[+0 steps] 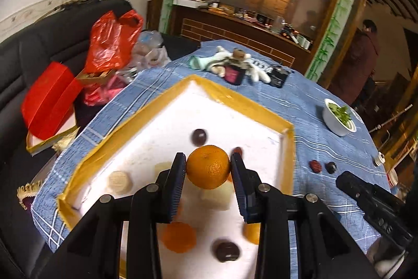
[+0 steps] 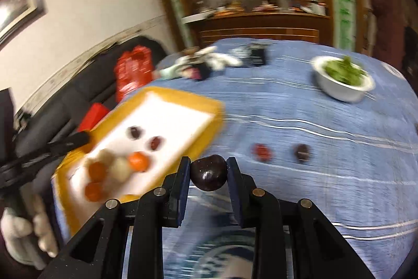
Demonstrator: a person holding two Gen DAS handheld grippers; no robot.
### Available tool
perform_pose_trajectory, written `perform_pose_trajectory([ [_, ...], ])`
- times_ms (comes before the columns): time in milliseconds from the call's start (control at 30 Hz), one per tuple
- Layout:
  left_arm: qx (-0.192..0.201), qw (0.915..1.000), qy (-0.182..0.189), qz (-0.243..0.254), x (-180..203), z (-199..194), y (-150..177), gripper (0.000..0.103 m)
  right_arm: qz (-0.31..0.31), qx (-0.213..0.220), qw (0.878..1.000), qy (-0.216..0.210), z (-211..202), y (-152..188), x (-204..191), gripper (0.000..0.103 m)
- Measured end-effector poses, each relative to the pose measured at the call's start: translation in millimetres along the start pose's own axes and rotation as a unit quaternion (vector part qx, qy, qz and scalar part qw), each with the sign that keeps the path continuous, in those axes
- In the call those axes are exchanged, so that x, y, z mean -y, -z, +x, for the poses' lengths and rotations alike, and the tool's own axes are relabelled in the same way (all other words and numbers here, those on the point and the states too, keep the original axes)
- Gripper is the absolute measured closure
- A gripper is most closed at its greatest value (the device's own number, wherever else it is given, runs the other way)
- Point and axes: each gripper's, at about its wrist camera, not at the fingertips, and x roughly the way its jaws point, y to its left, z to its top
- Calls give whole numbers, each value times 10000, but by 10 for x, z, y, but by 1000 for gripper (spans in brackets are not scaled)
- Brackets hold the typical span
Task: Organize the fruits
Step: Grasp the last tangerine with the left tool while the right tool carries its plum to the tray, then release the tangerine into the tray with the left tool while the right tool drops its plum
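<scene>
My left gripper (image 1: 208, 166) is shut on an orange (image 1: 208, 167) and holds it above the white tray with a yellow rim (image 1: 235, 101). Inside the tray lie several fruits: dark round ones (image 1: 199, 136), pale ones (image 1: 118, 181) and oranges (image 1: 179, 237). My right gripper (image 2: 208, 172) is shut on a dark round fruit (image 2: 208, 172) over the blue cloth, right of the tray (image 2: 183, 96). On the cloth to the right rest a red fruit (image 2: 262, 152) and a dark fruit (image 2: 302, 152). The right wrist view is blurred.
A white bowl of greens (image 2: 343, 81) stands at the far right of the blue tablecloth (image 2: 326, 187). Small packets and a white toy (image 1: 235, 67) lie at the back. Red bags (image 1: 115, 41) and a red box (image 1: 49, 106) sit on the dark sofa. A person (image 1: 361, 56) stands at the right.
</scene>
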Motion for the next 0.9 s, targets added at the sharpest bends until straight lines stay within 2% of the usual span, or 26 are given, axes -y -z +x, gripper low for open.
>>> perform_pose_trajectory([
  [167, -154, 9997, -17, -207, -258, 100, 39, 69, -411, -429, 9976, -363, 373, -9, -569, 72],
  [267, -298, 9992, 14, -274, -339, 197, 81, 69, -539, -671, 9955, -387, 631, -2, -757, 72],
  [367, -279, 9992, 141, -261, -361, 208, 100, 68, -621, -827, 9942, -309, 792, 9, -834, 71],
  [400, -280, 9991, 162, -260, -357, 207, 96, 65, -644, -874, 9938, -255, 846, 13, -854, 71],
  [500, -212, 9989, 250, -326, -390, 170, 78, 47, -573, -956, 9935, -234, 930, 5, -847, 71],
  [600, -121, 9987, 282, -406, -428, 117, 51, 42, -510, -910, 9943, -217, 911, -20, -840, 69],
  [700, -69, 9981, 339, -516, -457, 51, 33, 32, -499, -809, 9952, -211, 853, -57, -844, 59],
  [900, 86, 9978, 392, -521, -396, -142, 15, 30, -442, -581, 9972, -183, 637, -120, -820, 58],
])
